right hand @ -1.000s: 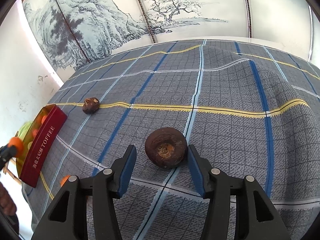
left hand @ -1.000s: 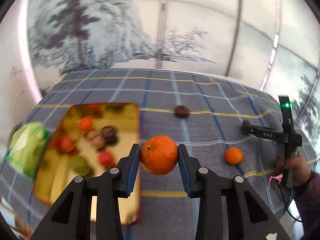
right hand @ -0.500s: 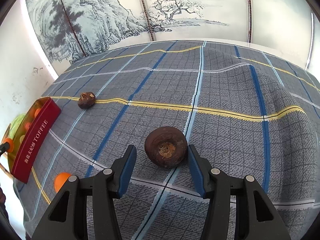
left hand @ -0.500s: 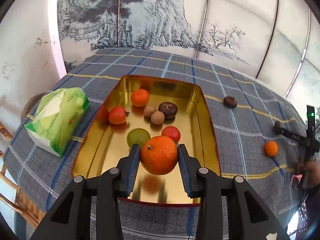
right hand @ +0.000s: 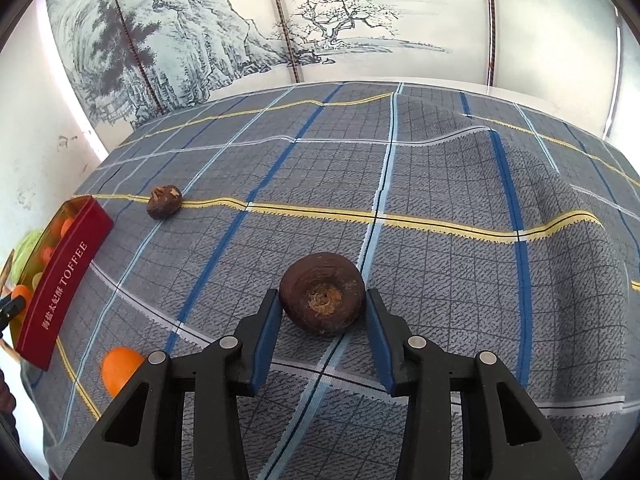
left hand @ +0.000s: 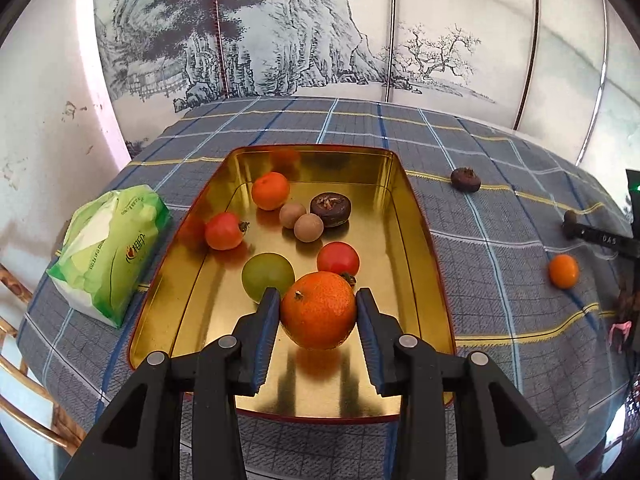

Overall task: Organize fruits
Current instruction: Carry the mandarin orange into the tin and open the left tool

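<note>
Clamping orange (left hand: 318, 310), left tool (left hand: 318, 320)

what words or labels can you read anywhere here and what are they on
"TOFFEE": gold letters on the red outer wall of the gold-lined metal tin, after a row of Chinese characters too small to read.
"DAS": white letters on the black bar at the right edge of the left wrist view.
Green and white tissue pack: red logo and print, too blurred to read.
</note>
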Available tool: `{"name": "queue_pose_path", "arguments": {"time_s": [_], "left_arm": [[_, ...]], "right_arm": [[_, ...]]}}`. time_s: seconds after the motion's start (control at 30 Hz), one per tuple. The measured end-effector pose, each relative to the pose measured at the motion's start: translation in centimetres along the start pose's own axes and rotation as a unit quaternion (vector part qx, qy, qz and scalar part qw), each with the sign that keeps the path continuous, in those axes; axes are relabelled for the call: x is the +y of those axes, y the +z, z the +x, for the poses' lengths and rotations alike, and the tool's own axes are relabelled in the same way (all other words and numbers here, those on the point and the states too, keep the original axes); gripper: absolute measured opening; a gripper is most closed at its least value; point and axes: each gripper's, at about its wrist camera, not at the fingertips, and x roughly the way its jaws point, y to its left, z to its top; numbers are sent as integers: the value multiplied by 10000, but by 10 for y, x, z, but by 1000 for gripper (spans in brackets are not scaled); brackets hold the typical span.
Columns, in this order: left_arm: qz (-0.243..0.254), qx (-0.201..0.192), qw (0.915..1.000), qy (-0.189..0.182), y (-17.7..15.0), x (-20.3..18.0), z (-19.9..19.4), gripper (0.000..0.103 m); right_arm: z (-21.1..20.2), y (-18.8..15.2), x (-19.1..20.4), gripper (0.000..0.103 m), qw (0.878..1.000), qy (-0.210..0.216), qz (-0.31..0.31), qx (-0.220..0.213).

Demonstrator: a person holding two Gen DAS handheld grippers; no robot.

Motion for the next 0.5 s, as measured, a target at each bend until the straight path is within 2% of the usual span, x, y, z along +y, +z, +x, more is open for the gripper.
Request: {"name": "queue_pose_path", "arguments": {"time_s": [0.33, 0.5], "left_arm": [[317, -213, 9989, 277, 1, -11, -4, 36], [322, -211, 9986, 372, 0, -11, -3, 44]], "right_arm": [[-4, 1, -6, 42, 9992, 165, 353, 49], [-11, 2, -8, 42, 9985, 239, 491, 12]]}}
